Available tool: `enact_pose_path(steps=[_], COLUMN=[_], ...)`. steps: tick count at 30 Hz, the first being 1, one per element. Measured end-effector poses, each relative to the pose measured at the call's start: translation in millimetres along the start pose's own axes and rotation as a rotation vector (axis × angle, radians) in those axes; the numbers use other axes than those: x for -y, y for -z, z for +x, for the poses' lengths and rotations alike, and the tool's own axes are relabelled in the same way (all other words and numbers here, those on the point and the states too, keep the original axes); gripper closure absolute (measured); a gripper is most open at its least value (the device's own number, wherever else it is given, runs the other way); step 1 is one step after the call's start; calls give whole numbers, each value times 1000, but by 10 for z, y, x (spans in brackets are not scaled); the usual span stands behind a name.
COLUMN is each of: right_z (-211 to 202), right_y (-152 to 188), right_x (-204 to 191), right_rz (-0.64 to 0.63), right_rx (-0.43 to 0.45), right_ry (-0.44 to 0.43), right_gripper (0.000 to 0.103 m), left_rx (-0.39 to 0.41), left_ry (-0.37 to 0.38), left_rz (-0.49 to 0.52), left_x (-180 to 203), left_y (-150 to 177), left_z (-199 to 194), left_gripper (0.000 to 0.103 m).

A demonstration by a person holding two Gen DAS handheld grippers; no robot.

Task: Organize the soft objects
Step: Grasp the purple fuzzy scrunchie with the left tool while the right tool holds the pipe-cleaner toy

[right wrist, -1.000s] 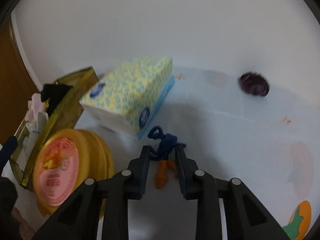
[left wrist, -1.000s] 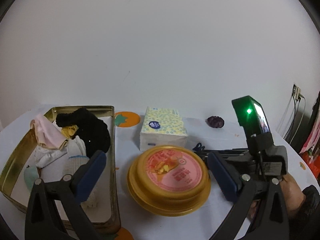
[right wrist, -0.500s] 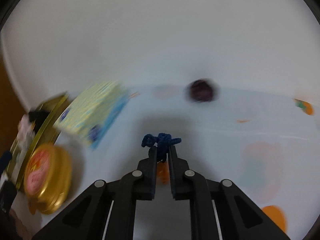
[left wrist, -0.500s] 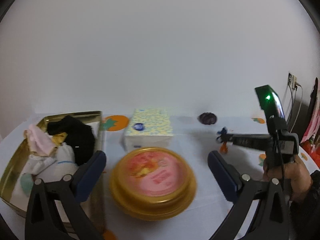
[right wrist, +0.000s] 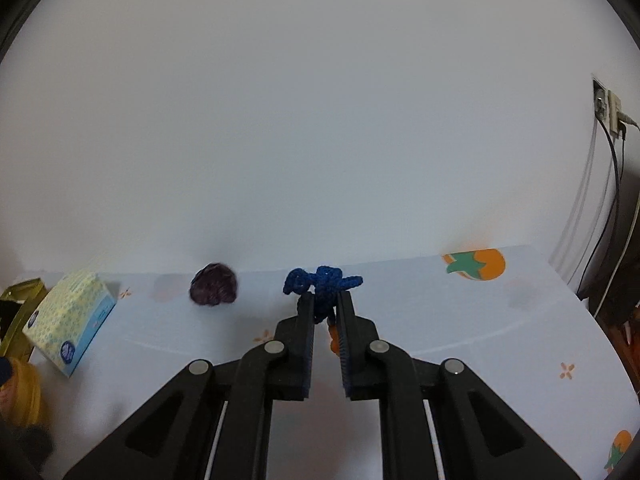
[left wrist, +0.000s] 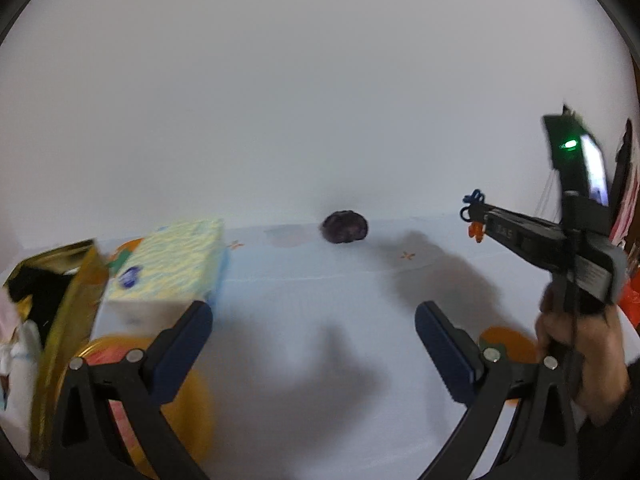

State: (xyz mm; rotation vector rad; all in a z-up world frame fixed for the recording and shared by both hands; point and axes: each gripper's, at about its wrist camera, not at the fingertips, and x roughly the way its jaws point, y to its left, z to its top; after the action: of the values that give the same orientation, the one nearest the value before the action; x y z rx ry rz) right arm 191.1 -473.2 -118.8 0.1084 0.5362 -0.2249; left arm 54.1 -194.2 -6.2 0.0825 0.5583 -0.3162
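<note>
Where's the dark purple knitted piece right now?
The dark purple knitted piece lies on the tablecloth by the wall, between the tissue pack on its left and the right hand-held gripper.

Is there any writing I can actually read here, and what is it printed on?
None reads clearly.
tissue box: round blue logos, lettering too small.
right gripper: pale marking on its body, perhaps digits, too blurred.
round yellow tin: pink label, blurred.
tablecloth: only fruit pictures, no words.

Blue-and-orange knit [right wrist: 325,285] — purple scrunchie [right wrist: 213,289]
</note>
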Motion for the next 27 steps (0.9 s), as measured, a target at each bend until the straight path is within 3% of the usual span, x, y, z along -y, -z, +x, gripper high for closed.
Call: enact_pose_path(steps=[7, 13, 18, 20, 23, 24, 26, 27], right_z=[14, 150, 230, 239, 239, 238, 232, 230], right_y=[-31, -97, -126, -122, -130, -130, -131, -131], right_x=[22, -22, 95, 125, 132, 126, 117, 110], right_rz=[-11, -22, 47, 68, 77, 77, 77, 77], right_rx=[24, 14, -12, -19, -23, -26, -27, -30], right_ry=[-12, -39, -52, -51, -57, -59, -59, -61], right_gripper=[91, 91, 91, 91, 91, 91, 91, 91], left_rx=[-67, -154, -208, -223, -252, -273, -333, -377], left_ry=[-53, -55, -96, -122, -120, -117, -126, -121], left_rz=[11, -29, -48, -38, -55, -51, -27, -18], left_x=[299, 389, 405, 428, 452, 474, 521, 536], left_y=[-371, -651, -769, -804, -847, -854, -831, -807], left_z=[664, 1228, 1621, 1773, 1931, 1998, 2114, 2191], left_gripper=[1, 2, 9, 17, 19, 19, 33, 33])
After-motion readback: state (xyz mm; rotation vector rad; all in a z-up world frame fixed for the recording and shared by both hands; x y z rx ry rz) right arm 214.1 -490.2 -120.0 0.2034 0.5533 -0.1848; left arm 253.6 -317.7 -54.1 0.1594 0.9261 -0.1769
